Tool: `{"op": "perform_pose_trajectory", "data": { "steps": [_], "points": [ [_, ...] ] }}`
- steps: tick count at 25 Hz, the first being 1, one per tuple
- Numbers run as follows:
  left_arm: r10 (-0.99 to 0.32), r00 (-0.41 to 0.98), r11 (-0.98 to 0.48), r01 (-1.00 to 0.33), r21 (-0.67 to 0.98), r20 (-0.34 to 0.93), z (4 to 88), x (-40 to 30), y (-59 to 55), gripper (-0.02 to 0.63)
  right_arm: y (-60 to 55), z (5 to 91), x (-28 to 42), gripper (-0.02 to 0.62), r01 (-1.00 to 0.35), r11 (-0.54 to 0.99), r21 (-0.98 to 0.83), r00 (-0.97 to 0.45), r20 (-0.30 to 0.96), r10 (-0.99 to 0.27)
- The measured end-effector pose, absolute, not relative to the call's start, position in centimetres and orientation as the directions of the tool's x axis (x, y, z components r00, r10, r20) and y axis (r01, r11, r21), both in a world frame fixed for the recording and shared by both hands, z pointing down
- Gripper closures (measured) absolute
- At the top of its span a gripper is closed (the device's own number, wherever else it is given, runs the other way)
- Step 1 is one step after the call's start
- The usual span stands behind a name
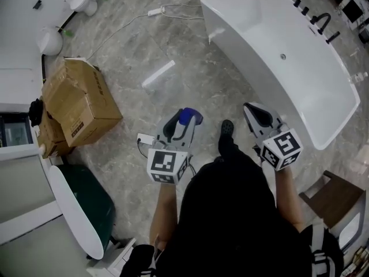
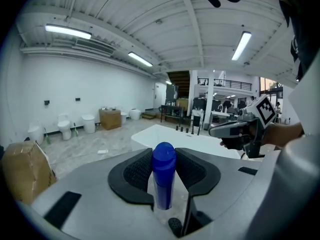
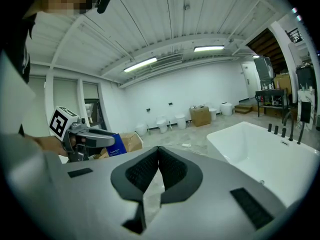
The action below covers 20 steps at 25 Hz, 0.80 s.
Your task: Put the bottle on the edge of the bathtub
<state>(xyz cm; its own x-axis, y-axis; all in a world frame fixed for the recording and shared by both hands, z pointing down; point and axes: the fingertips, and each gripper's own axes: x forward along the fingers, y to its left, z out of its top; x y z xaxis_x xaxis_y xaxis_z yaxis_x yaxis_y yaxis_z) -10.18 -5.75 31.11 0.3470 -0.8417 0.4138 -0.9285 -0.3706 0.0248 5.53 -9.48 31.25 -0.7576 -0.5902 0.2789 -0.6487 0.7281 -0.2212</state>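
Left hand-held gripper [image 2: 164,156] is clamped on the blue bottle [image 2: 163,179], pads pressing both sides, with the bottle upright and its cap poking above the jaws. Right hand-held gripper [image 3: 156,156] is clenched on nothing, tips touching. Both hover over the grey stone floor [image 1: 190,91] near the white bathtub [image 1: 271,79], which is ahead and to the right. Cardboard box [image 1: 81,103] sits off to the left.

Left tool [image 2: 164,170] clamping upright blue bottle [image 2: 163,176], white bathtub [image 2: 185,140] ahead, right tool [image 2: 216,130] alongside
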Motion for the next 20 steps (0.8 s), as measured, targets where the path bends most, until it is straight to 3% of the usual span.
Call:
{"op": "perform_pose_trajectory", "data": {
  "steps": [20],
  "points": [
    [-0.818, 0.32, -0.313, -0.945, 0.096, 0.479, 35.6, -16.6, -22.3, 0.457, -25.7, 34.6, -2.2, 0.583, -0.603, 0.758, -0.25, -0.783, 0.368, -0.502]
  ]
}}
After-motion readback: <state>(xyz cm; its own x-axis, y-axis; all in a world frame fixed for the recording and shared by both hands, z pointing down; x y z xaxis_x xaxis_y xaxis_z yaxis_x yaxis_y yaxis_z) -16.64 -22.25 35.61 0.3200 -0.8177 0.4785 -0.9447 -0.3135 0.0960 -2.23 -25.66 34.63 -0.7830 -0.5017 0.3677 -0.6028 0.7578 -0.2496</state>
